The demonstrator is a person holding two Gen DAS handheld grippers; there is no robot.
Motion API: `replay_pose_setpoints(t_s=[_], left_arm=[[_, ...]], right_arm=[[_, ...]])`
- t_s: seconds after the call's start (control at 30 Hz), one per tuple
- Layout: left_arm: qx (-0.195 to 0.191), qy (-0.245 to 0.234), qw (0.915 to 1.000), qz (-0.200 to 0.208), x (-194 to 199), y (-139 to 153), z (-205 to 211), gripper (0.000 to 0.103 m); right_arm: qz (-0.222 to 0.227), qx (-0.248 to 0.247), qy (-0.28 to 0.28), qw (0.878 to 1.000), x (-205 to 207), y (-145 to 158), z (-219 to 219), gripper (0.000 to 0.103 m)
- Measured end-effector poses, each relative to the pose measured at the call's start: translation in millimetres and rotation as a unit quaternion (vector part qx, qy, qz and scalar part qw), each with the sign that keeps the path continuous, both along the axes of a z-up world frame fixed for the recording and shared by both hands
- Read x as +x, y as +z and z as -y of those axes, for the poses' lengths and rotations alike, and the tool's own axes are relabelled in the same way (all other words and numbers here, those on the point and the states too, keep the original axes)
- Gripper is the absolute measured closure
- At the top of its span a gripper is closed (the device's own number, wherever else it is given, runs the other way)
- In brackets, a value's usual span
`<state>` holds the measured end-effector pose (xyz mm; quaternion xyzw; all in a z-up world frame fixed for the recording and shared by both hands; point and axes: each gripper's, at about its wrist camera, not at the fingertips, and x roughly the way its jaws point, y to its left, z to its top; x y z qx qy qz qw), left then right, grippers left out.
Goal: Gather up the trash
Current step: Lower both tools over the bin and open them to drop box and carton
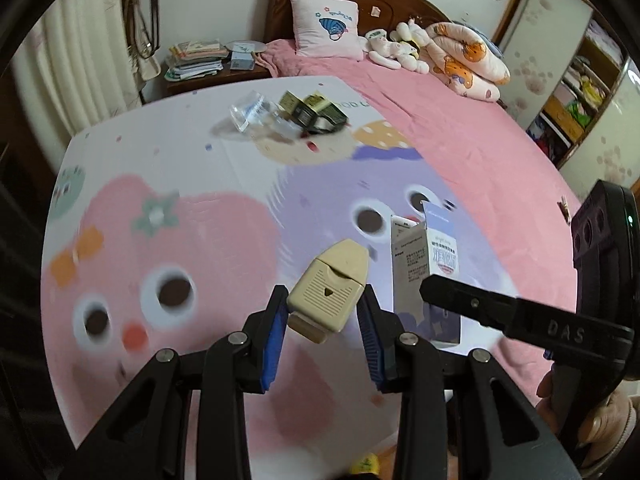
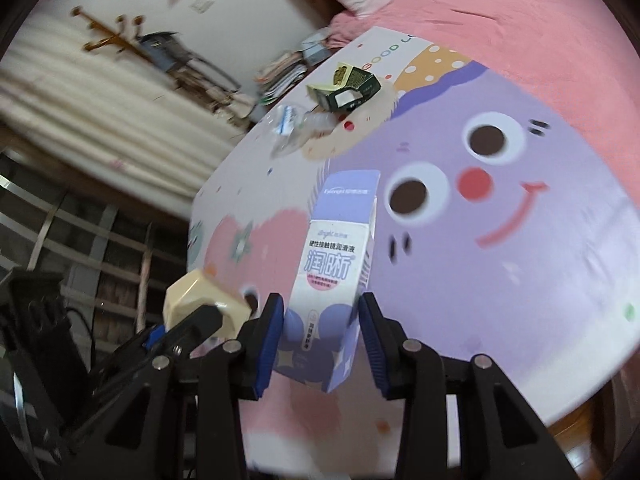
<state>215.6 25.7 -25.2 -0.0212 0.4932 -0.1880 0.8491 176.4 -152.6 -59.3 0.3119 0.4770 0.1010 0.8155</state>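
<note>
Both hands are loaded. The left gripper has its blue pads closed against the sides of a cream plastic case, which sits lifted and tilted between them. Right beside it, the right gripper is clamped on the lower half of a white-and-purple carton, standing upright with its top flap open. Both pieces hang above the near edge of the cartoon-printed tabletop.

More trash waits at the far end of the tabletop: a crumpled clear wrapper just beside a torn green box. No bin shows in either view.

The job now looks like carrying both pieces off for disposal. The case is pinched near its back end and hangs nose-forward, so a steady, level carry should suit it best. The carton is thin card; squeezing harder would likely crush it, so firm but gentle is the call. The two grippers are close together, so separating them first would avoid a bump.
</note>
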Motion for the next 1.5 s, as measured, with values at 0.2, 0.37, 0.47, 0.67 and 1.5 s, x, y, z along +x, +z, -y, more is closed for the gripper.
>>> replay_pose_setpoints(t_s=[0.2, 0.37, 0.47, 0.67, 1.5], left_arm=[[-0.023, 0.033, 0.9989, -0.026, -81, -10, 23, 0.07], [-0.009, 0.04, 0.9981, -0.047, -135, -29, 38, 0.07], [-0.001, 0.039, 0.9971, -0.065, -161, -43, 41, 0.07], [0.016, 0.026, 0.9955, -0.09, -194, -84, 44, 0.07], [0.042, 0.007, 0.994, -0.101, -190, -324, 36, 0.022]], right_arm=[[0.01, -0.014, 0.063, 0.998, -79, 4, 24, 0.064], [0.0, -0.025, 0.103, 0.994, -130, -12, 33, 0.064], [-0.016, -0.026, 0.113, 0.993, -154, -30, 33, 0.064], [-0.071, -0.023, 0.114, 0.991, -183, -90, 22, 0.064], [-0.163, -0.103, 0.064, 0.979, -151, -374, -9, 0.052]])
